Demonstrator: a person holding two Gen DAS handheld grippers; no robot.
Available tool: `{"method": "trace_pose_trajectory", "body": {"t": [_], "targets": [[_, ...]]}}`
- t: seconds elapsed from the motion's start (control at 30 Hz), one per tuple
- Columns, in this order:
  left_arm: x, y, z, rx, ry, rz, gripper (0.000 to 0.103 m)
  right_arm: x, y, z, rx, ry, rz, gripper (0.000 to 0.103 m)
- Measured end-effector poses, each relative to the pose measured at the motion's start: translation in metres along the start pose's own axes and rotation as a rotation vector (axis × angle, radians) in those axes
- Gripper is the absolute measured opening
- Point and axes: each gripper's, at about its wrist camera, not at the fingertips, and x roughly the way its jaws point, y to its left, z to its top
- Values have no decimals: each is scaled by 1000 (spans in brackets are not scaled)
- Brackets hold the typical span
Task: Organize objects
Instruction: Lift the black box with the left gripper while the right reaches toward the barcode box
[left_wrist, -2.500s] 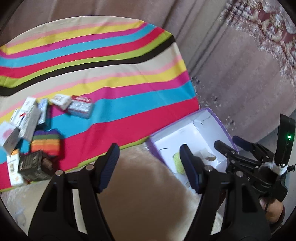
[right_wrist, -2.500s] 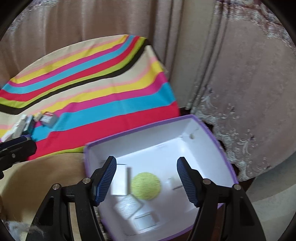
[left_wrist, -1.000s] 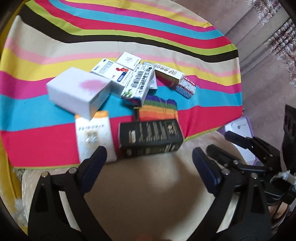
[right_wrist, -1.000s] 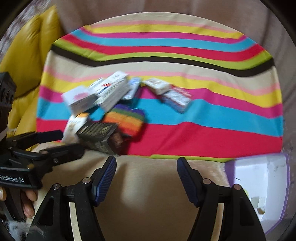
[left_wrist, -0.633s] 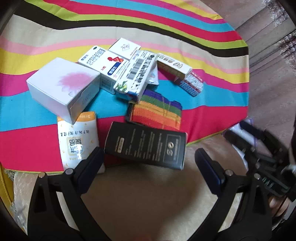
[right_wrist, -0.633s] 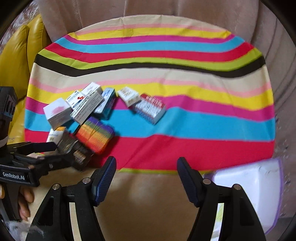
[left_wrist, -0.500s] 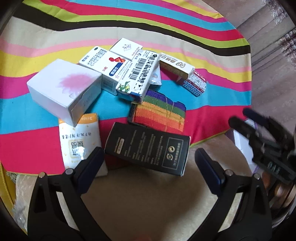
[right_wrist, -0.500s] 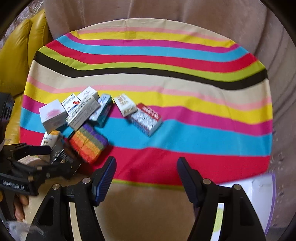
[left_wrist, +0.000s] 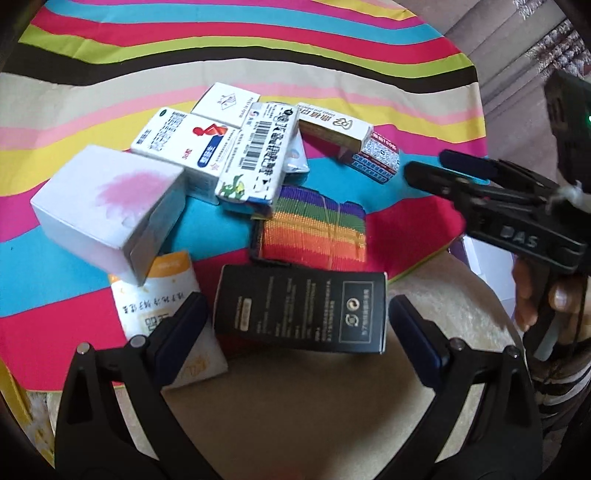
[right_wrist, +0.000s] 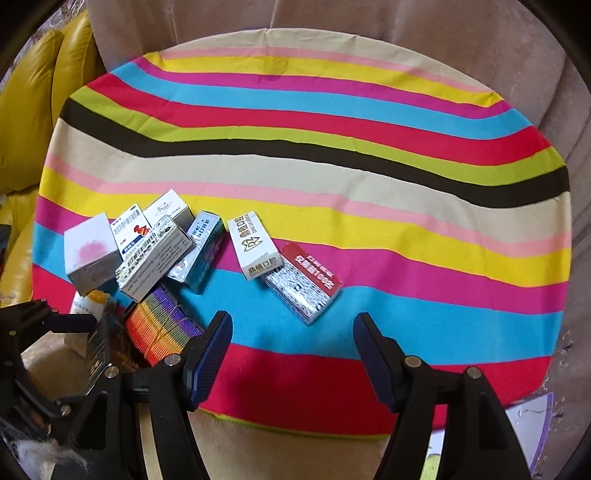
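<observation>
left gripper (left_wrist: 295, 325) hovering, fingers apart, empty – black box (left_wrist: 301, 312) lying just ahead at cloth (right_wrist: 332, 177) edge | right gripper (right_wrist: 291, 350) gaping, empty, facing red box (right_wrist: 303, 282) | boxes likely light, stiff card – pinching long sides looking best

The body of the right gripper (left_wrist: 424, 168), seen from the left wrist, bears raised letters that read as "DAS". A white box (right_wrist: 253, 245) carries a logo and Chinese characters, 鼎植口腔. A barcode runs along another white box (left_wrist: 258, 155). The print on the black box (left_wrist: 301, 314) is too small to read.
</observation>
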Motion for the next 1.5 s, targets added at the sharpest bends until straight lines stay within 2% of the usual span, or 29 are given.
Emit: {"method": "trace_pose_trajectory", "body": {"t": [0.03,0.13,0.23,0.33,0.47,0.53,0.6,0.7,0.8,0.97,1.1,1.23,1.5], "targets": [[2,-1,-1,5,4,0,90,4,3,1,-10,3,-5,69],[3,0,-5,8,-1,-6,89,11,9,6,-32,5,-7,69],[-5,2,-8,-4,-40,-24,89,15,11,9,-47,6,-11,69],[-24,6,-16,-44,-128,-52,89,12,22,13,-74,-5,17,69],[-58,20,-37,-154,-272,-63,89,4,42,15,-170,-50,54,69],[-71,26,-46,-186,-343,-24,89,4,54,14,-249,-59,84,69],[-80,32,-51,-217,-393,-19,89,5,65,16,-297,-62,136,69],[-77,39,-51,-255,-392,-13,89,9,74,19,-337,-50,222,70],[-79,42,-52,-263,-405,-16,89,11,85,20,-400,-39,260,74],[-76,46,-54,-286,-414,-23,89,20,95,25,-501,-17,278,81],[-75,47,-53,-297,-417,-24,89,30,102,28,-567,1,272,82],[-74,49,-54,-307,-412,-27,89,44,105,36,-556,19,271,83],[-71,49,-56,-329,-404,-30,89,46,107,38,-551,2,277,83]]}}
